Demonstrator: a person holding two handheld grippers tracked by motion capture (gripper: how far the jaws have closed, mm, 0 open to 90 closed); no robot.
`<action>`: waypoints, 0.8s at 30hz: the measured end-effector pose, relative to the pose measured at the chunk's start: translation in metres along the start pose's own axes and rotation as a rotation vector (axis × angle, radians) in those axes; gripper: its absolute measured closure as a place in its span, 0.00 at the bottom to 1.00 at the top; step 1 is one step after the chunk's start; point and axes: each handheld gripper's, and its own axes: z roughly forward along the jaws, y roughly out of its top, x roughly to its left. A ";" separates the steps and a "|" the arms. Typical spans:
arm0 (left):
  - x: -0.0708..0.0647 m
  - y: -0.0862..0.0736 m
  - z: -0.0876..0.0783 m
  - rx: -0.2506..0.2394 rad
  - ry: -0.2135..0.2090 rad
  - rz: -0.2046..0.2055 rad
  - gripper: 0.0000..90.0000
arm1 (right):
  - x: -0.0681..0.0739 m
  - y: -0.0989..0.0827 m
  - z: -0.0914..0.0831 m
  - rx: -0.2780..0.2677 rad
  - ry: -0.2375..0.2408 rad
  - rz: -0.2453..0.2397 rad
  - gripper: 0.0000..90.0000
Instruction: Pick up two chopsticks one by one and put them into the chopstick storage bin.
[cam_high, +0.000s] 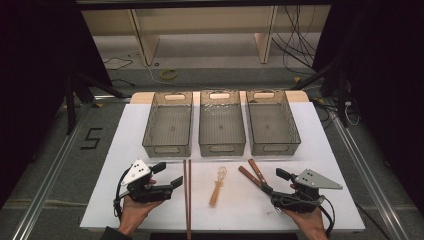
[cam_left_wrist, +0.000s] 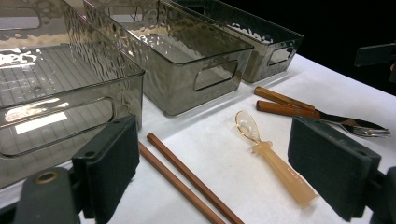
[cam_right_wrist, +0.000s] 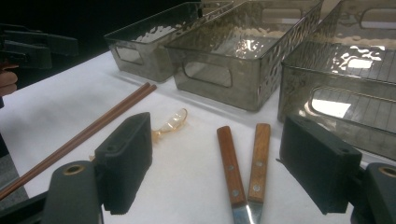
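A white table holds three smoky clear bins in a row beyond both grippers. Between the grippers lie two brown chopsticks, nearest the left gripper; two wooden-handled utensils by the right gripper; and an amber spoon midway. Both grippers' jaws gape wide, holding nothing.
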 end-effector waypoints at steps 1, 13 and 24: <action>0.000 0.000 0.000 0.000 0.000 0.000 0.18 | 0.000 0.000 0.000 0.001 -0.001 0.000 0.29; 0.003 0.004 0.005 0.085 0.034 -0.024 0.18 | 0.000 0.000 0.000 0.006 -0.007 0.002 0.30; 0.002 0.011 0.018 0.266 0.087 -0.084 0.22 | 0.000 0.000 0.002 0.018 0.000 0.006 0.30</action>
